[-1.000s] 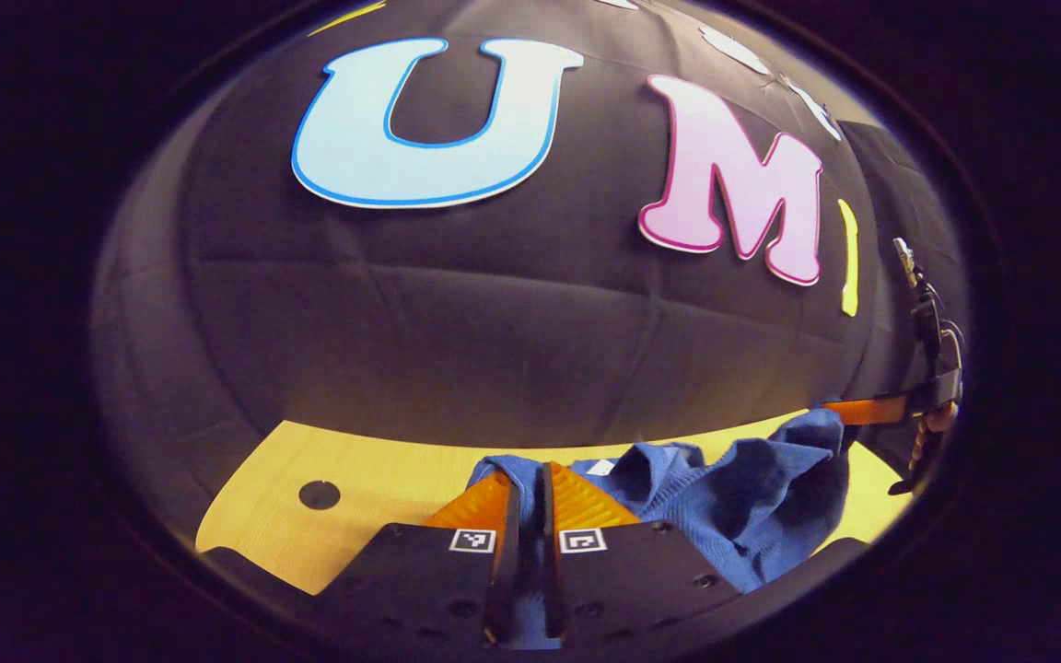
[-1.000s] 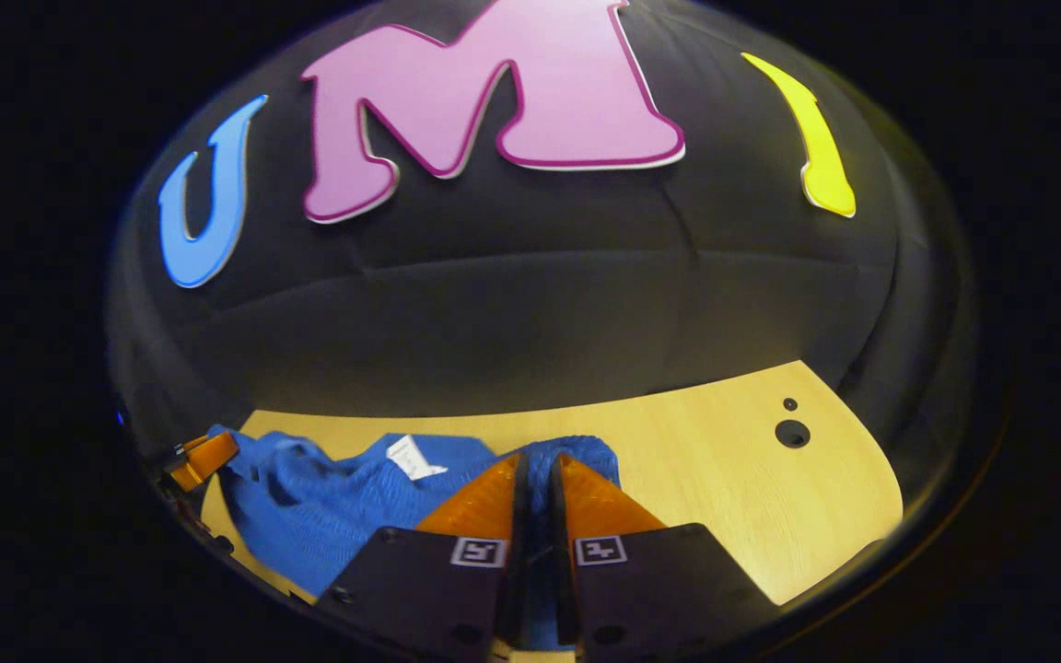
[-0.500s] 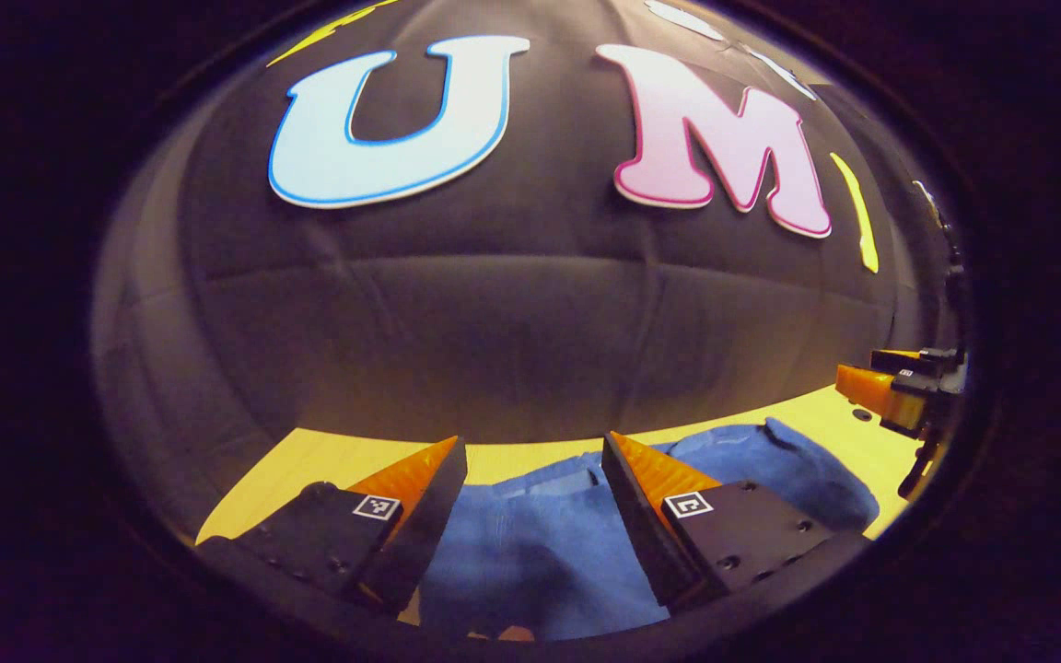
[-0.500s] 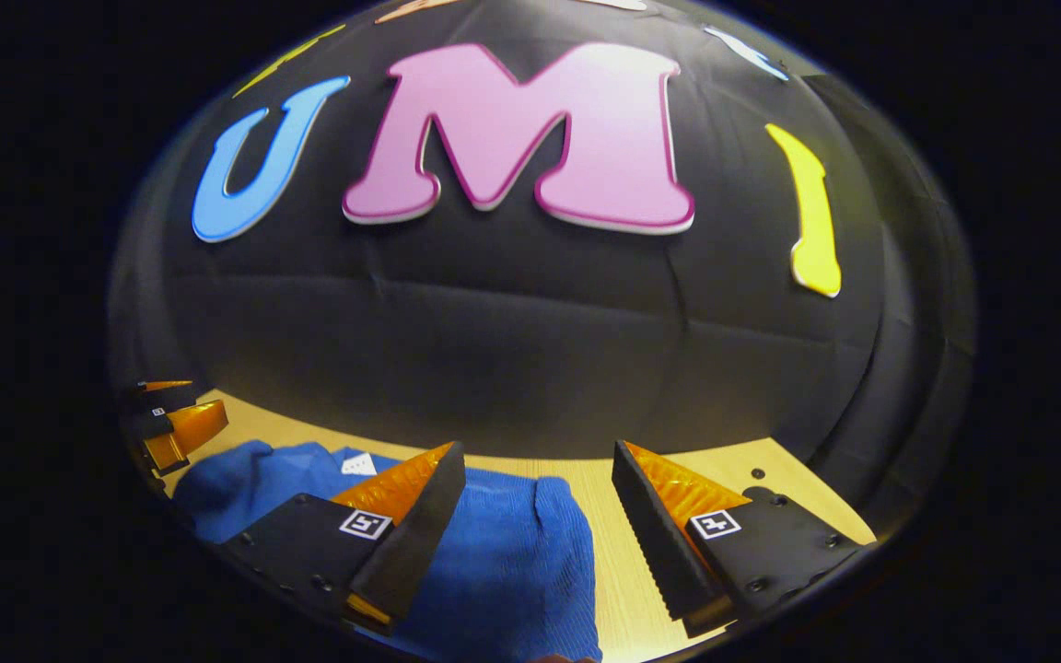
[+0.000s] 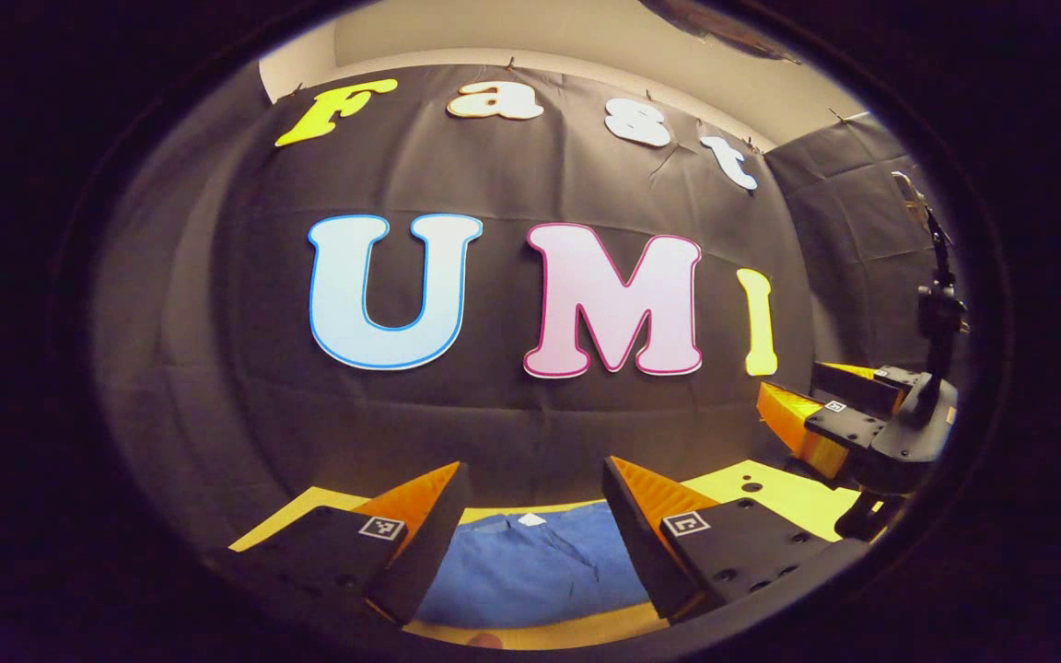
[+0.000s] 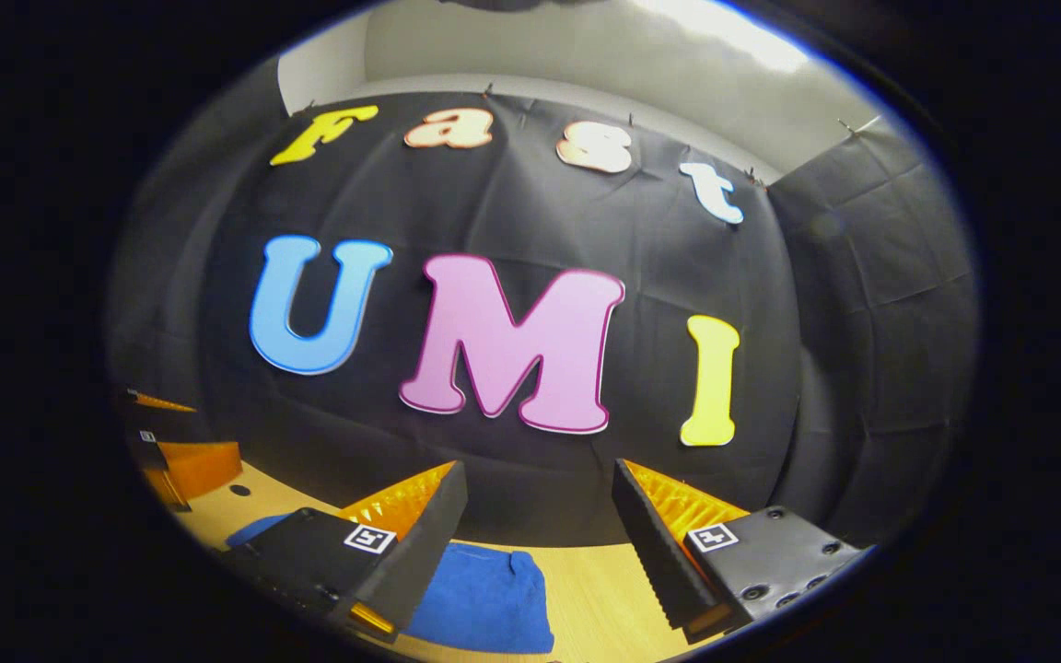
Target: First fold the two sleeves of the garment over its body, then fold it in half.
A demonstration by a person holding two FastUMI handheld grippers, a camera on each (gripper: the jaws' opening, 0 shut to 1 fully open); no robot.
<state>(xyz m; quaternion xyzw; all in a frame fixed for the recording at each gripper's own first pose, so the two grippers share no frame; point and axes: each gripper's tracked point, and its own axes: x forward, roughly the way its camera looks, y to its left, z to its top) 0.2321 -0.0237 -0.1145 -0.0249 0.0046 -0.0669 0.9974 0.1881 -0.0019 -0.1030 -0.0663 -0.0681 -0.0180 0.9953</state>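
Left tongs [image 5: 530, 479] and right tongs [image 6: 540, 479], ribbed orange wedges spread wide and empty, above a folded blue knit garment [image 5: 530, 566] on the pale wood-grain surface [image 6: 586, 589].

one garment [image 5: 530, 566], two grippers [image 5: 530, 502]

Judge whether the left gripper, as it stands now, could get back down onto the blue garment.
Probably yes. The left gripper is open above the blue garment, which lies on the table with nothing between them; the right gripper is off to the side.

Blue knit garment [image 5: 530, 566], matt wooden table [image 6: 600, 599]
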